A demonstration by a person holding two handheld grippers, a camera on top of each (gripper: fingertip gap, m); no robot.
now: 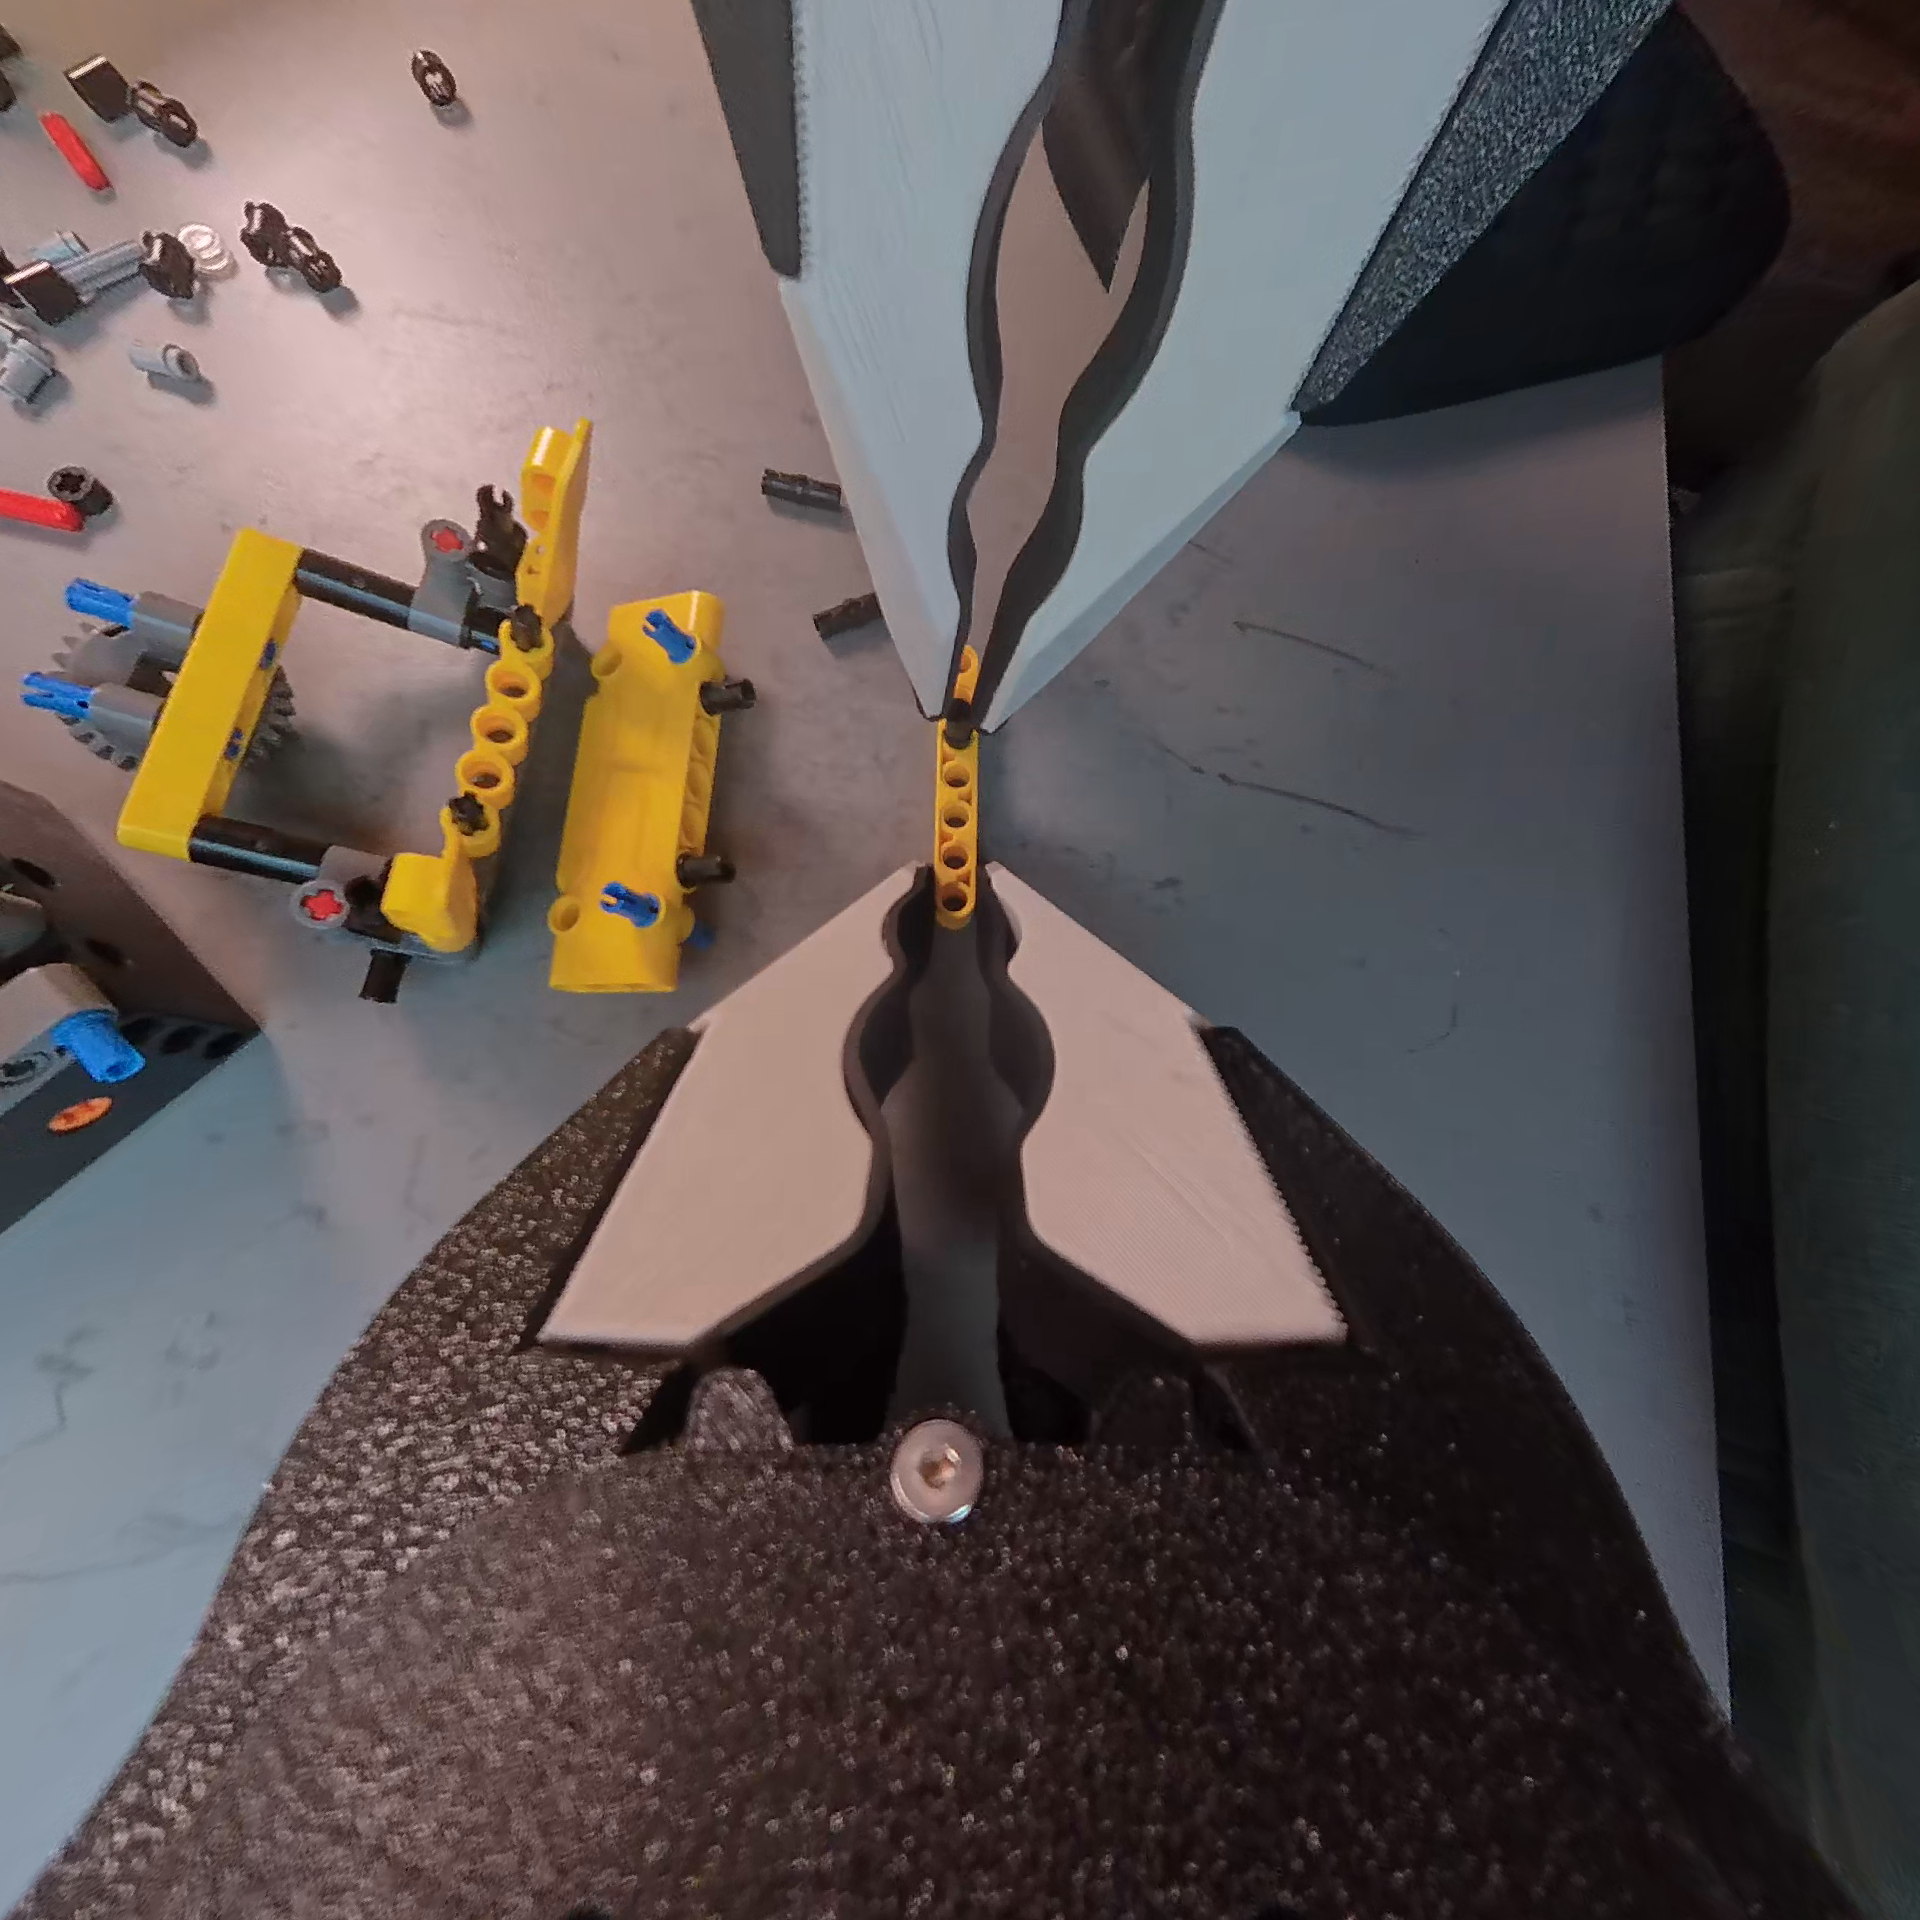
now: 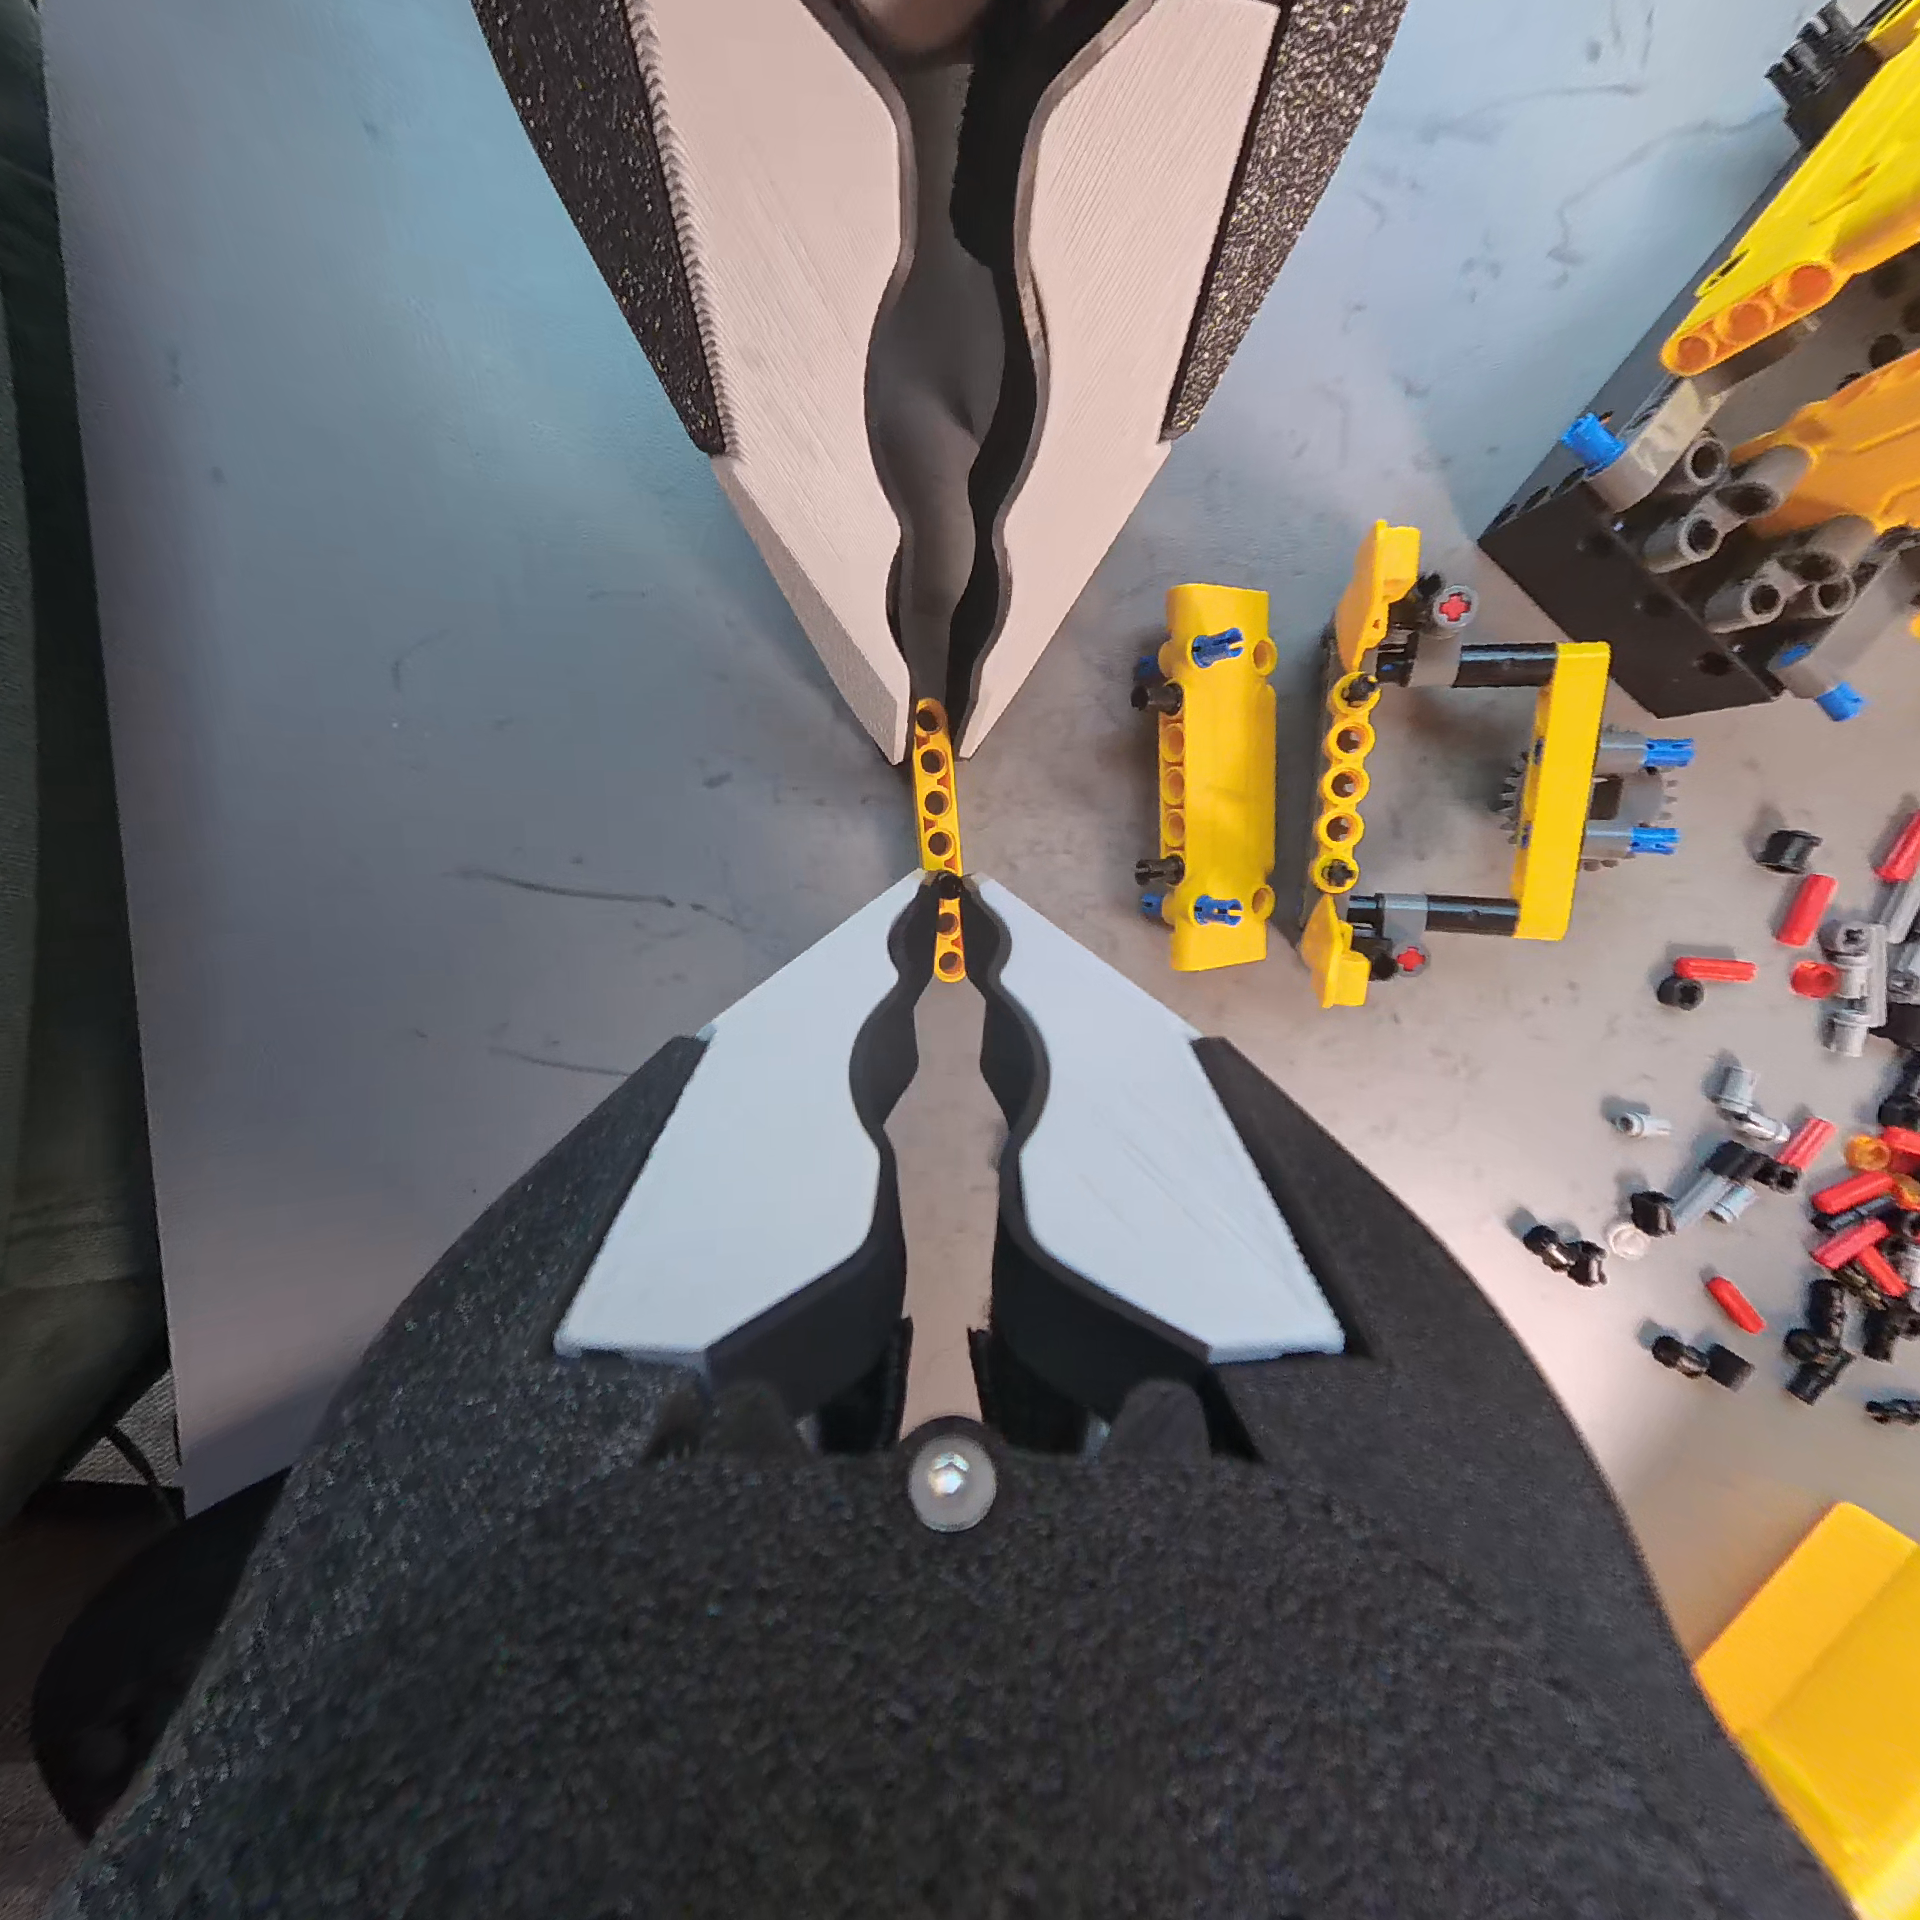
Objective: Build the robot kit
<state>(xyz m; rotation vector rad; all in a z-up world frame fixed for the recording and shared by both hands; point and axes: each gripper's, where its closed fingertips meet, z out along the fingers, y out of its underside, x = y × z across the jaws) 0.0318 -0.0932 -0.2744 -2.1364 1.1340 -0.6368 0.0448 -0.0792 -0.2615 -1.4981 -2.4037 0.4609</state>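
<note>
The left gripper (image 1: pixel 954 883) pinches the near end of a thin yellow beam (image 1: pixel 954 821) with a row of holes. The beam's long axis runs straight away, near to far, above the grey table (image 1: pixel 1351 831). The right gripper (image 1: pixel 958 717) clamps its far end, beside a black pin (image 1: pixel 958 715). Left lie a yellow panel (image 1: pixel 636 800) and a yellow frame assembly (image 1: pixel 312 727).

beam (image 1: pixel 955 821) between left hand-held gripper (image 1: pixel 954 883) and right hand-held gripper (image 2: pixel 943 883) | panel (image 1: pixel 634 790) left of beam; frame (image 1: pixel 312 727) beyond
</note>
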